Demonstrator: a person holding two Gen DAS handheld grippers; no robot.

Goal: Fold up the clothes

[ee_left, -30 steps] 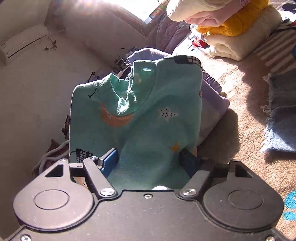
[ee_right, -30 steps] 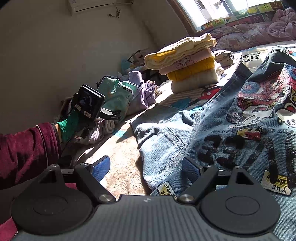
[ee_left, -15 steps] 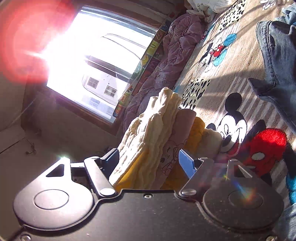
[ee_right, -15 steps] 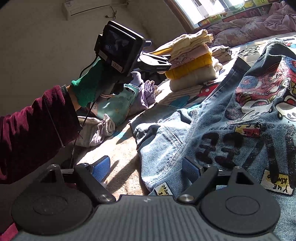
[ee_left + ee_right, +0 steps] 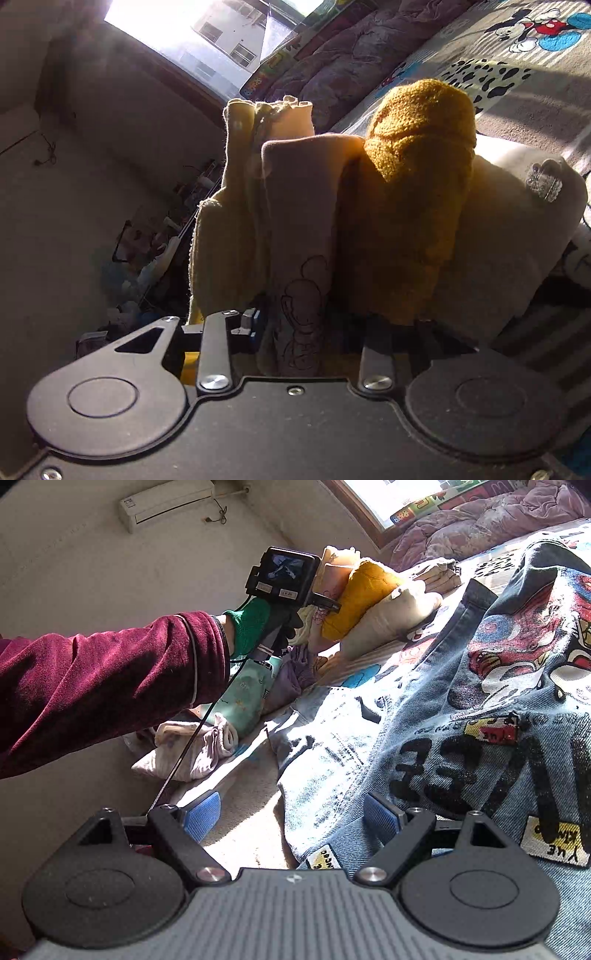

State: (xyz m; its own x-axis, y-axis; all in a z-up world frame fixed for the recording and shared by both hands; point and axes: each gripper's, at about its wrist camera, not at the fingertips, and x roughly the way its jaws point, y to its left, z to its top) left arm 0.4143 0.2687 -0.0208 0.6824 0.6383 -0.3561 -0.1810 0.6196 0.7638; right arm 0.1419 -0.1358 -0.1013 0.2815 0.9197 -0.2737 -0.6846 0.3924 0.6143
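Observation:
My left gripper (image 5: 317, 325) is open and pushed against a stack of folded clothes (image 5: 369, 221); a pink Mickey-print piece (image 5: 303, 258) sits between its fingers, beside a mustard knit (image 5: 417, 184) and a cream piece (image 5: 509, 240). The right wrist view shows the left gripper (image 5: 325, 603) at that stack (image 5: 373, 598), which leans. My right gripper (image 5: 291, 821) is open and empty, low over the hem of a denim jacket (image 5: 461, 701) with cartoon patches, spread on the bed.
A teal printed garment (image 5: 243, 698), a purple one (image 5: 291, 679) and a pale bundle (image 5: 192, 749) lie at the bed's left edge. A purple quilt (image 5: 480, 528) lies under the window. A wall air conditioner (image 5: 166, 502) hangs behind.
My left gripper has left the teal garment, swung up and right, and closed in on the folded stack, which now tilts. The right gripper has stayed still over the denim jacket.

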